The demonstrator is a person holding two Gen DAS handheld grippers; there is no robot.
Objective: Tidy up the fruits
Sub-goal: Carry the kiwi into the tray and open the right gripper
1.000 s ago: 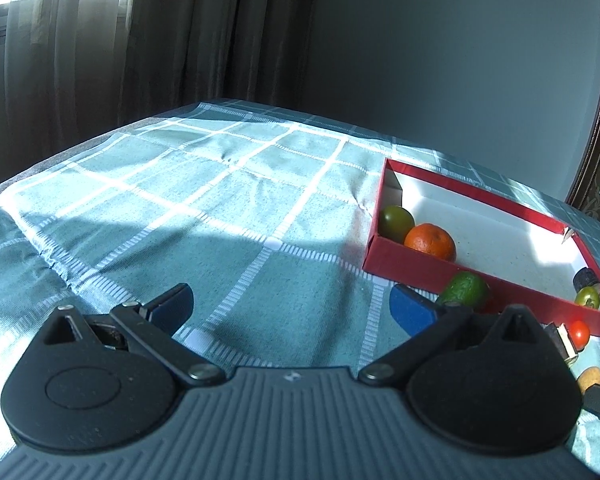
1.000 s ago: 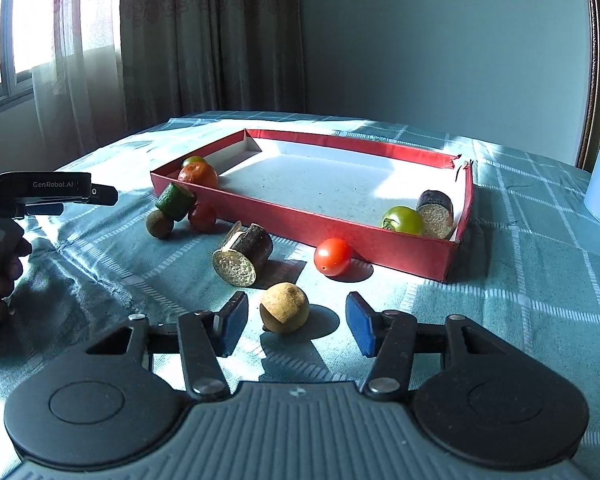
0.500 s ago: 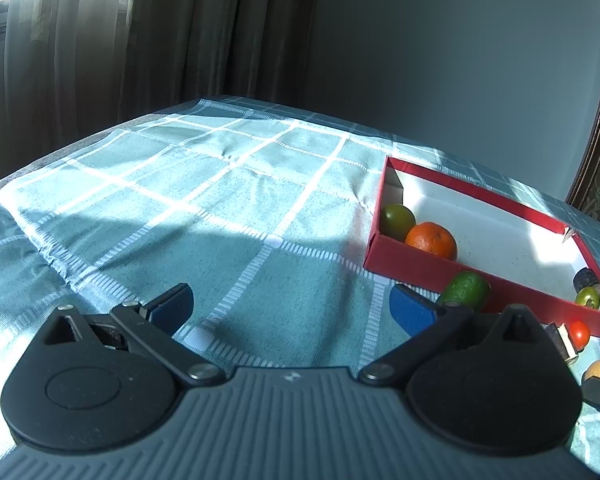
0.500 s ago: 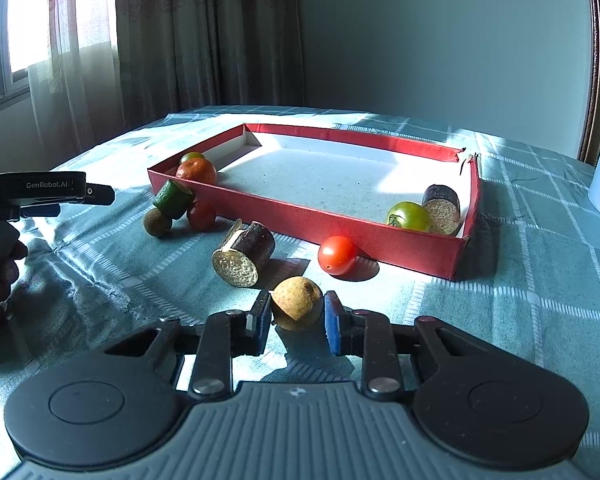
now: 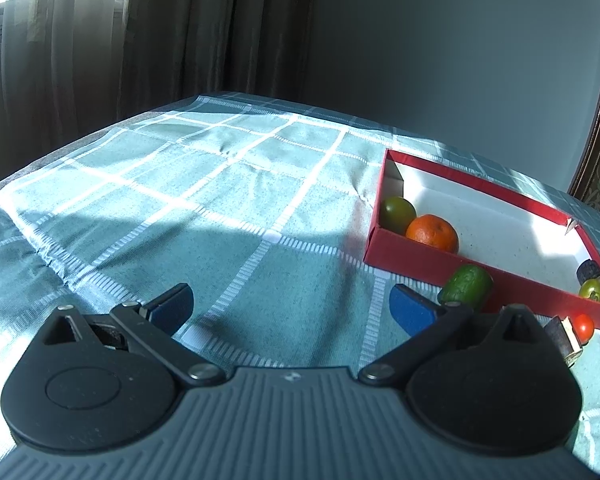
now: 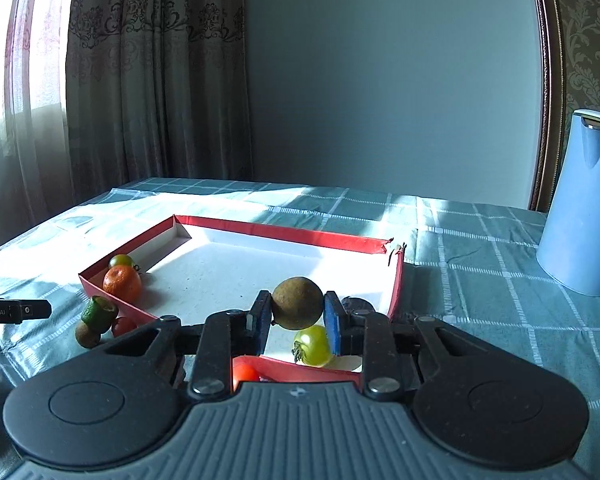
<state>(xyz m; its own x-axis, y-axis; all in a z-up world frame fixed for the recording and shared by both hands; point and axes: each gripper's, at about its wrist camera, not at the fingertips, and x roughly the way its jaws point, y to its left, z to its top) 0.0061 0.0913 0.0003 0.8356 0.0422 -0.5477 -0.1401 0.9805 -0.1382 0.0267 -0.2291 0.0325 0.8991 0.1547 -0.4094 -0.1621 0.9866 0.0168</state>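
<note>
My right gripper point(image 6: 297, 312) is shut on a small round brown fruit point(image 6: 297, 302), held in the air above the near edge of the red tray point(image 6: 284, 233). Inside the tray lie an orange point(image 6: 122, 283), a dark green tomato point(image 6: 121, 260), a yellow-green tomato point(image 6: 314, 345) and a dark cut piece point(image 6: 353, 304). Outside it lie a red tomato point(image 6: 245, 374), a green piece point(image 6: 97, 313), another brown fruit point(image 6: 87, 335) and a red fruit point(image 6: 124, 325). My left gripper point(image 5: 292, 309) is open over bare cloth, left of the tray point(image 5: 476, 191).
A tall blue jug point(image 6: 582, 204) stands on the checked teal tablecloth point(image 6: 480, 264) to the right of the tray. Curtains and a window are at the left, a plain wall behind. A cut brown roll point(image 5: 564, 336) lies by a red tomato point(image 5: 583, 327).
My right gripper closed on the brown fruit on the cloth, then lifted it up and forward toward the tray. The left gripper stayed still and open.
</note>
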